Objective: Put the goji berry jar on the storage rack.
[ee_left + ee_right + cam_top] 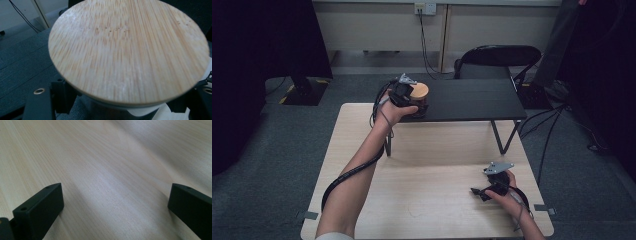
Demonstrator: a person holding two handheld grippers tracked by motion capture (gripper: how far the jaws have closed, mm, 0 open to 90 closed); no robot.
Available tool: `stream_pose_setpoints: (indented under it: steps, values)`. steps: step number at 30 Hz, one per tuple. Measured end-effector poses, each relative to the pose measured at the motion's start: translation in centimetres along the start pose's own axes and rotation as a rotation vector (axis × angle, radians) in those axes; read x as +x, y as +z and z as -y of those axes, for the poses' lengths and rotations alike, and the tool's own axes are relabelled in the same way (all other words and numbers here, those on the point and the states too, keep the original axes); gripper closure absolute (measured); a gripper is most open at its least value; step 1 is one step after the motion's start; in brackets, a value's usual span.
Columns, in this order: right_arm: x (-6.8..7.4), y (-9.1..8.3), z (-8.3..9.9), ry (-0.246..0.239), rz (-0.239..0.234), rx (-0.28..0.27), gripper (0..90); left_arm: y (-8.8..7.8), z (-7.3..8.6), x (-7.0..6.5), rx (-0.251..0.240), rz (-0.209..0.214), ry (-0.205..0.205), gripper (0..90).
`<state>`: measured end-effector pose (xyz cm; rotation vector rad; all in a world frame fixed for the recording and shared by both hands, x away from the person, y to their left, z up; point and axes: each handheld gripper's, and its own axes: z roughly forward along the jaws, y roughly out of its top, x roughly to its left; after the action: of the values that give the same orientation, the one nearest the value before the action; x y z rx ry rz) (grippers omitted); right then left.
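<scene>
Light wood table (432, 165) takes up most of the high view, w/ a low black shelf (472, 100) standing on its far part on thin legs; a black folding chair (497, 57) sits behind, grey carpet around. On the shelf's left end stands a round jar (420, 100) w/ a bamboo lid (125, 55), upright, dark body under the lid. Left hand (393, 111) reaches fwd from the bottom edge & holds the left gripper (404, 95) right against the jar's near-left side. In the left gripper view the lid sits just above & between the black jaws, which flank the jar body low down; they stand only a little apart, but whether the pads press on the jar I can't tell, as the lid hides the contact. Right hand (507, 192) rests low at the table's near-right part w/ the right gripper (479, 192) pointing left along the tabletop; right gripper view shows its jaws spread wide, nothing btwn them, only bare wood grain below. Grippers well apart from each other.
</scene>
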<state>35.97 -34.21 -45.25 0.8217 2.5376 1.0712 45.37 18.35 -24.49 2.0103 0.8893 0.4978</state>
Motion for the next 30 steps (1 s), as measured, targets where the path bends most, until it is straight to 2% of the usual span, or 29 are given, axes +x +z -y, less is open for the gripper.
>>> stream_pose_setpoints:
  steps: [5, 8, 11, 14, 20, 22, 30]
  values:
    - [0.0, 0.0, 0.0, 0.000, 0.000, 0.000, 0.0, -0.6, 0.0, -0.5, -0.001, -0.016, -0.030, 9.7]
    - [0.0, 0.0, 0.0, 0.000, 0.000, 0.000, 0.0, -0.9, 0.2, -0.6, -0.006, -0.011, -0.042, 2.2]
    - [0.0, 0.0, 0.0, 0.000, 0.000, 0.000, 0.0, -1.5, 0.7, -1.0, -0.014, -0.014, -0.016, 1.3]
    - [0.0, 0.0, 0.0, 0.000, 0.000, 0.000, 0.0, -1.7, 1.0, -0.9, -0.021, -0.001, -0.007, 1.3]
    - [0.0, 0.0, 0.0, 0.000, 0.000, 0.000, 0.0, -2.8, 1.9, -1.5, -0.029, -0.003, 0.029, 1.3]
    - [0.0, 0.0, 0.0, 0.000, 0.000, 0.000, 0.0, -3.0, 2.4, -1.5, -0.041, 0.005, 0.021, 1.2]
    - [0.0, 0.0, 0.0, 0.000, 0.000, 0.000, 0.0, -4.0, 4.2, -1.3, -0.048, 0.031, 0.033, 1.5]
